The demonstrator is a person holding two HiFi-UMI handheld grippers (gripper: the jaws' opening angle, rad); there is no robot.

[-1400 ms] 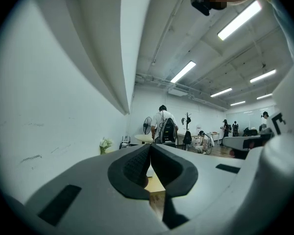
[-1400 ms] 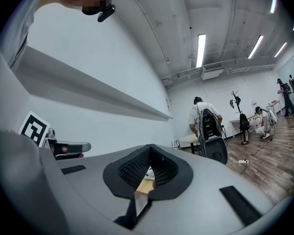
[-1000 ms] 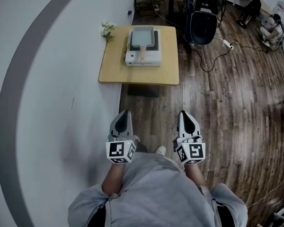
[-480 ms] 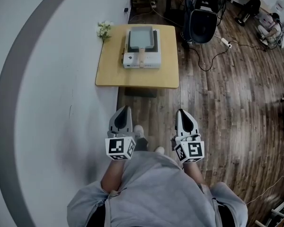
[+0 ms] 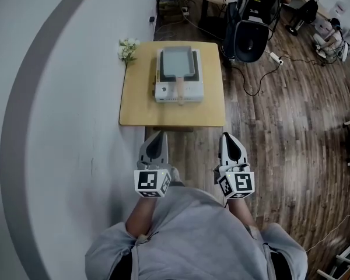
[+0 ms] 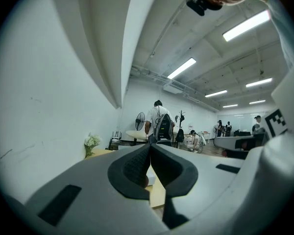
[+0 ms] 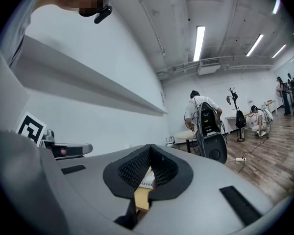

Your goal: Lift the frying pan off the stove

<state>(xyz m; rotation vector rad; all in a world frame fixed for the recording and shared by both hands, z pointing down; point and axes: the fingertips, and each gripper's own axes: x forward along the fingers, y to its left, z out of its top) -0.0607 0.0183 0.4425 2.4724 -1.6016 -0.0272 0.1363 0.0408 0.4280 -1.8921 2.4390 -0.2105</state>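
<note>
Ahead on the wood floor, one desk carries one white stove, and on it sits one frying pan: rectangular, grey, pale handle pointing at the person. Two tongs, the left tongs and right tongs, are pressed together, empty, short of the desk. One flower bunch marks its corner. Only the gripper views show ceiling lights.

desk: light wooden square desk
flowers: small white flower bunch at the desk's far-left corner
chair: black chair beyond the desk's far-right corner
floor: dark plank floor right of the desk
</note>
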